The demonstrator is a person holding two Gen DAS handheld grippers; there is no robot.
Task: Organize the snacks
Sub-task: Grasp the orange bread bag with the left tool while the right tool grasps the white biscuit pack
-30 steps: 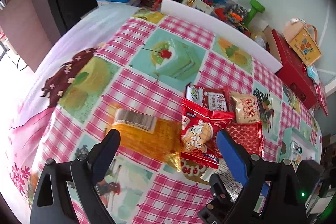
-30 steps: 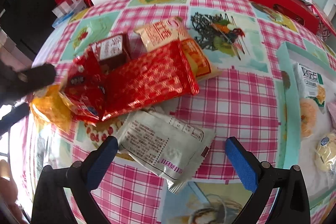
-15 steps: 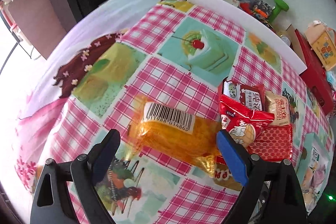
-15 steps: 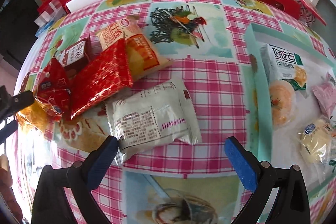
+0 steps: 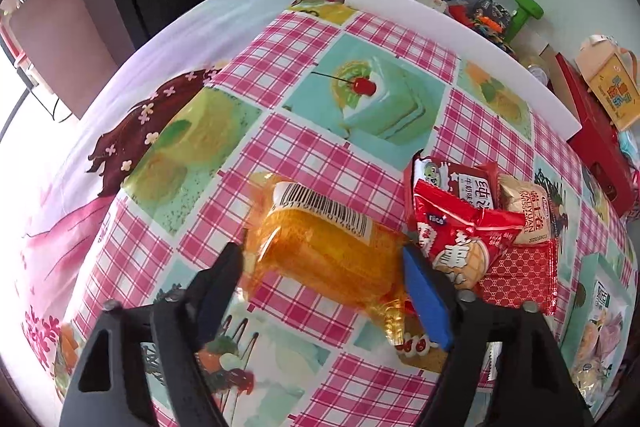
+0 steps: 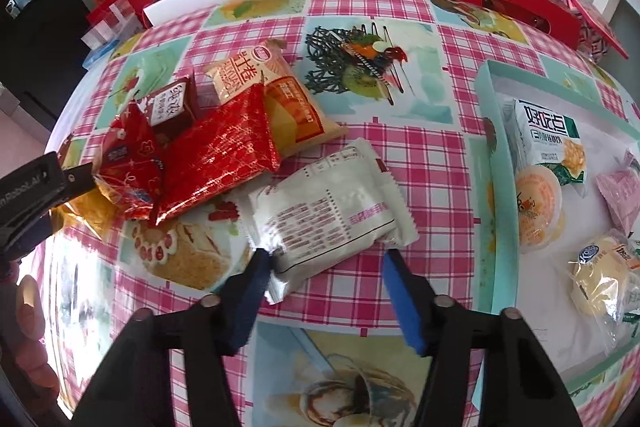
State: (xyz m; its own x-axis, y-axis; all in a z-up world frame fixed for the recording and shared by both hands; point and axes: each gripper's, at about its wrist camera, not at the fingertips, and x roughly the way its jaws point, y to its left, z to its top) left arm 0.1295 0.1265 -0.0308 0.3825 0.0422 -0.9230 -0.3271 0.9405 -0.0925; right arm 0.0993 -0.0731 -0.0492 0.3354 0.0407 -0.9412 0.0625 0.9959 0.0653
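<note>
The left gripper (image 5: 322, 273) points steeply down at the table (image 5: 280, 147), and its jaws are closing around the orange pack (image 5: 320, 251). The pack lies flat between them, barcode label on its far end. The left pad sits at the pack's near-left edge and the blue right pad at its near-right corner; whether either presses yet I cannot tell. Just right of the right jaw lies a heap of snacks: a red bag (image 5: 460, 239) touching the orange pack's right end, a dark red carton (image 5: 460, 183) beyond it, a tan pack (image 5: 528, 211) further right, and a red patterned pack (image 5: 516, 275) nearest.

The right gripper (image 6: 326, 259) also points steeply down, with its jaws closing on the white pack (image 6: 328, 215). The pack's near end lies between them; the left pad touches its near-left corner, while the right pad stands just beside the near-right corner, contact unclear. Beyond the left jaw, the red patterned pack (image 6: 216, 155) overlaps the tan pack (image 6: 272, 95), with the carton (image 6: 172, 103) and red bag (image 6: 128, 163) further left. At the far left edge the other gripper's black body shows over the orange pack (image 6: 88, 211). Well right of the right jaw stands a teal tray (image 6: 492, 187) holding a white-green box (image 6: 548, 135), a jelly cup (image 6: 536, 199), a pink pack (image 6: 620, 191) and a bun (image 6: 600, 275).
</note>
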